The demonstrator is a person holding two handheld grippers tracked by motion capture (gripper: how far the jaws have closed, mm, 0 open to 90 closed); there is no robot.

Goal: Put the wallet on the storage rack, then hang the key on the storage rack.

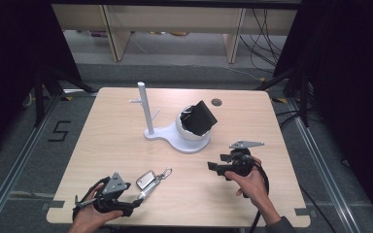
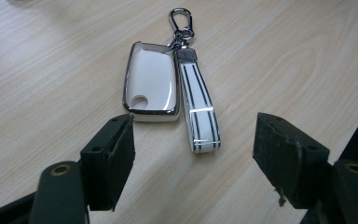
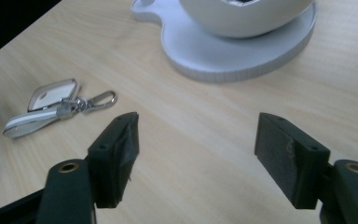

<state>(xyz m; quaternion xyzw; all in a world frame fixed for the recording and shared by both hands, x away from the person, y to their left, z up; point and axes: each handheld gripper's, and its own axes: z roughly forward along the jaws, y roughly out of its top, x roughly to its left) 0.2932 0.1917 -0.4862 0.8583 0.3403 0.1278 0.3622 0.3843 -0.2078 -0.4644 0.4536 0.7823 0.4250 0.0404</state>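
A white car key fob (image 1: 146, 180) with a chrome rim lies near the table's front edge, with a white striped strap (image 2: 198, 112) and a snap hook (image 2: 181, 21) attached. My left gripper (image 1: 138, 199) rests at the front left, open, its jaws on either side of the strap's end without touching it; in its own view the left gripper (image 2: 193, 135) looks along the key. My right gripper (image 1: 215, 168) hovers at the front right, open and holding nothing, pointing left. The right gripper (image 3: 196, 126) sees the key fob (image 3: 51, 93) off to its left.
A white stand (image 1: 187, 143) with a tall pegged post (image 1: 144, 107) and a round bowl (image 1: 187, 128) sits mid-table; a black pouch (image 1: 201, 118) sticks out of the bowl. The stand's base (image 3: 242, 58) lies just ahead of the right jaws. A cable hole (image 1: 216, 102) is at the back.
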